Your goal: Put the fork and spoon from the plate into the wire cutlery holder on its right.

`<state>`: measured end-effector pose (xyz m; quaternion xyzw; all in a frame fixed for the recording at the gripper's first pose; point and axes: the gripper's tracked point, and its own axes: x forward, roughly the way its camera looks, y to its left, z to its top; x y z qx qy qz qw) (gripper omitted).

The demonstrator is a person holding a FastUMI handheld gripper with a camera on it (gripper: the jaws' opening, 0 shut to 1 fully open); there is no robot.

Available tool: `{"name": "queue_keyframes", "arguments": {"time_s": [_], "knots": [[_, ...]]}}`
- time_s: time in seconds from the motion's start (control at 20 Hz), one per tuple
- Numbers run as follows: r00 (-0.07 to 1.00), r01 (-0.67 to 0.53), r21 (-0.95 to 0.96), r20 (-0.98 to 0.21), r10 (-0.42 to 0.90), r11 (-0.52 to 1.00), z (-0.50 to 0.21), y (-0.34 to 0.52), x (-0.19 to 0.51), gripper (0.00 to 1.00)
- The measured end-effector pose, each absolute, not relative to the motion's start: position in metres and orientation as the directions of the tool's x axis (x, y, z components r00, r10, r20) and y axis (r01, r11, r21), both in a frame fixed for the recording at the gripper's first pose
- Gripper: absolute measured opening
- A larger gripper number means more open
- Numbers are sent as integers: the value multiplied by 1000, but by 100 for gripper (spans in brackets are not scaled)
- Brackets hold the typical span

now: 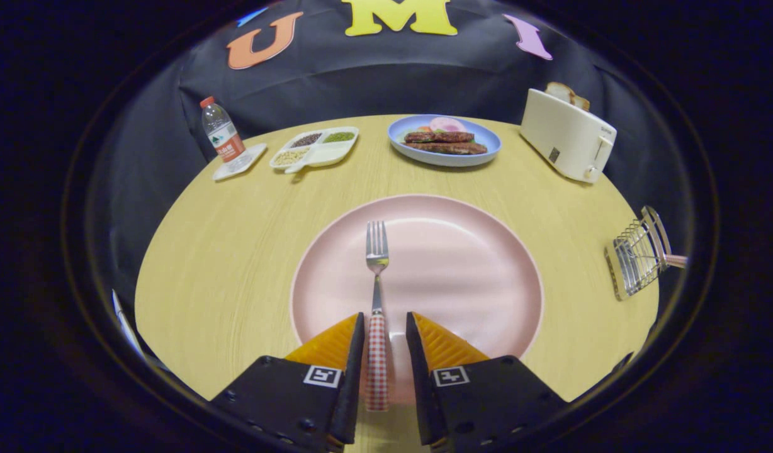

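We see the gripper with its fingers parted on either side of the fork's checked handle, a gap showing on the right, the fork lying on the pink plate, tines ahead, the wire holder well off to the right.

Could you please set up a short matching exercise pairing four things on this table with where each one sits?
1. fork
2. toaster
3. water bottle
4. wire cutlery holder

a. right of the pink plate, at the table's edge
b. handle between the open fingers of the gripper
c. far right, bread in its slot
d. far left, on a coaster

Pairs: 1-b, 2-c, 3-d, 4-a
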<state>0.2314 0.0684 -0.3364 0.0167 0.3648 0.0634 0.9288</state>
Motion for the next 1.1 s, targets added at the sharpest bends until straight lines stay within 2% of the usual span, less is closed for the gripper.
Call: {"name": "queue_keyframes", "arguments": {"time_s": [0.1,0.15,0.2,0.45,0.75,1.1], "knots": [[722,-108,67,-680,124,992,-333,71,228,14],[716,-107,69,-687,125,992,-334,71,230,14],[714,-102,76,-689,126,992,-332,71,228,8],[708,-80,91,-696,121,993,-318,54,224,8],[741,-58,158,-655,149,986,-261,17,200,8],[754,32,210,-647,114,977,-192,-85,153,8]]}}
